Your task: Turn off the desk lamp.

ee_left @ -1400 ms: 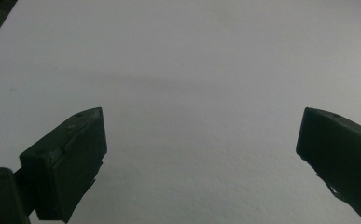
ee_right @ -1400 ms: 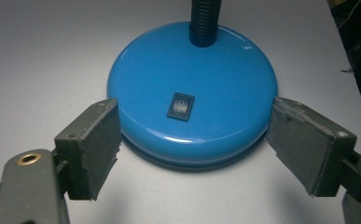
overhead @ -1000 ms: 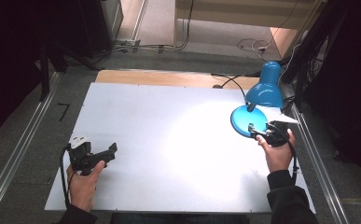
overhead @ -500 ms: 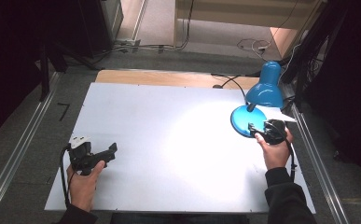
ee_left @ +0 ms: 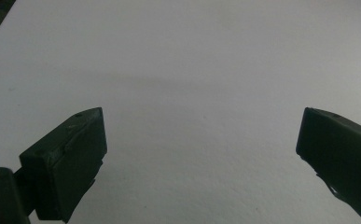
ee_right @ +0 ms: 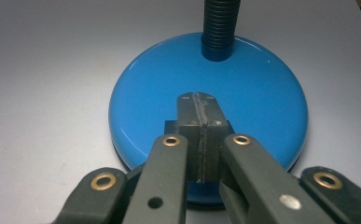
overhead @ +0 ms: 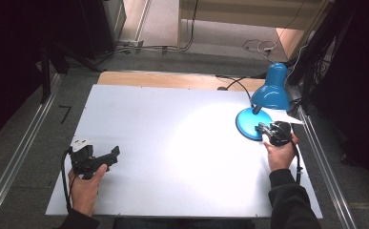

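Note:
A blue desk lamp stands at the right of the white board (overhead: 163, 143), its shade (overhead: 271, 91) bent over its round base (overhead: 247, 124) (ee_right: 257, 88). The lamp is lit and throws a bright patch on the board. My right gripper (overhead: 262, 129) (ee_right: 199, 100) rests over the near part of the base, below the black flexible neck (ee_right: 220, 28). Its jaws have just been closing, and the pads now meet with nothing between them. My left gripper (overhead: 114, 152) (ee_left: 201, 135) lies low over the board's near left, jaws wide apart and empty.
The lamp's black cable (overhead: 237, 83) runs off the board's far edge across a wooden strip (overhead: 163, 78). Metal rails (overhead: 25, 148) flank the board on both sides. More cables (overhead: 258, 46) lie on the floor beyond.
The right gripper's jaws have gone from spread to shut over the lamp base, and the hand has edged slightly toward the lamp. The left hand has stayed put.

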`<action>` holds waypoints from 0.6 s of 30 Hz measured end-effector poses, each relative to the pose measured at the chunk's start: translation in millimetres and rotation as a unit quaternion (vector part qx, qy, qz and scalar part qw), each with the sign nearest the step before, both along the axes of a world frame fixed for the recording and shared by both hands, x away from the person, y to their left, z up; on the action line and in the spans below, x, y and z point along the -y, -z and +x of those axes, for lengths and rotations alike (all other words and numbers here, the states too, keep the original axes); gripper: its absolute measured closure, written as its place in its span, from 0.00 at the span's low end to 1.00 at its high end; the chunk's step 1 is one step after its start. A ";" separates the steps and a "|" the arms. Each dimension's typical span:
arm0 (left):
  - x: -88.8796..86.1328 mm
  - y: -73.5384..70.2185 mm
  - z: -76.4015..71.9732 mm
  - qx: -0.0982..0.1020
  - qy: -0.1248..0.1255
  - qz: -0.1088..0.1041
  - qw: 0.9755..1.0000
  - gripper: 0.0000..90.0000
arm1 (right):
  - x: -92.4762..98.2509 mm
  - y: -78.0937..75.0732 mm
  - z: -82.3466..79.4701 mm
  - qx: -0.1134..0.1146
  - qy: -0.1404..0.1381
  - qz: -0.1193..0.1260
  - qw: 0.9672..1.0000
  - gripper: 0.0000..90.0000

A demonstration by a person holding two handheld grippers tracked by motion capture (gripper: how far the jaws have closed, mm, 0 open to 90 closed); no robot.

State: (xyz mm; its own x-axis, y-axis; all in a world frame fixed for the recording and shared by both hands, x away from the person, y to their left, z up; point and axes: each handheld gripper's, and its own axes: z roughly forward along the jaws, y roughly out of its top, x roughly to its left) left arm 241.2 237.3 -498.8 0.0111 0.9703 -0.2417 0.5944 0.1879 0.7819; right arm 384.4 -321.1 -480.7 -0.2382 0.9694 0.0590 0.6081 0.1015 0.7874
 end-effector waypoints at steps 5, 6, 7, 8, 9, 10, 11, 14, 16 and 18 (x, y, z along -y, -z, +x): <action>0.0 0.0 0.0 0.000 0.000 0.000 1.000 0.03 | 0.1 2.0 1.9 -0.003 0.002 0.001 1.000 0.98; 0.2 0.0 0.1 0.000 -0.002 0.000 1.000 0.03 | 0.3 2.7 2.6 -0.005 0.004 0.001 1.000 0.98; 0.1 0.1 0.2 0.000 -0.001 -0.001 1.000 0.03 | 0.3 2.7 2.6 -0.005 0.004 0.001 1.000 0.98; 0.1 0.1 0.2 0.000 -0.001 -0.001 1.000 0.03 | 0.4 3.1 2.9 -0.005 0.004 0.001 1.000 0.98; 0.2 0.2 0.2 0.000 -0.001 -0.001 1.000 0.03 | 0.4 3.5 3.3 -0.005 0.004 0.001 1.000 0.98; 0.2 0.2 0.2 0.000 -0.001 -0.001 1.000 0.03 | 0.0 4.3 3.9 -0.006 0.004 0.001 1.000 0.98; 0.2 0.2 0.2 0.000 -0.001 -0.001 1.000 0.03 | 0.0 4.3 3.9 -0.006 0.004 0.001 1.000 0.98; 0.2 0.2 0.2 0.000 -0.001 -0.001 1.000 0.03 | -0.7 5.3 4.7 -0.006 0.005 -0.004 1.000 0.98; 0.3 0.3 0.3 0.000 -0.001 -0.001 1.000 0.03 | -1.1 6.0 5.1 -0.007 0.007 -0.008 1.000 0.98; 0.3 0.3 0.4 0.000 -0.001 -0.002 1.000 0.03 | -1.4 6.8 5.4 -0.007 0.007 -0.013 1.000 0.98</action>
State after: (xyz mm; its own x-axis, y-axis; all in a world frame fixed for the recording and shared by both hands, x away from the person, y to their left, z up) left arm 241.6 237.0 -499.1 0.0089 0.9695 -0.2448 0.5933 0.1919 0.7818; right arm 389.8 -319.7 -487.5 -0.2241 0.9739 0.0372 0.6207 0.1132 0.7758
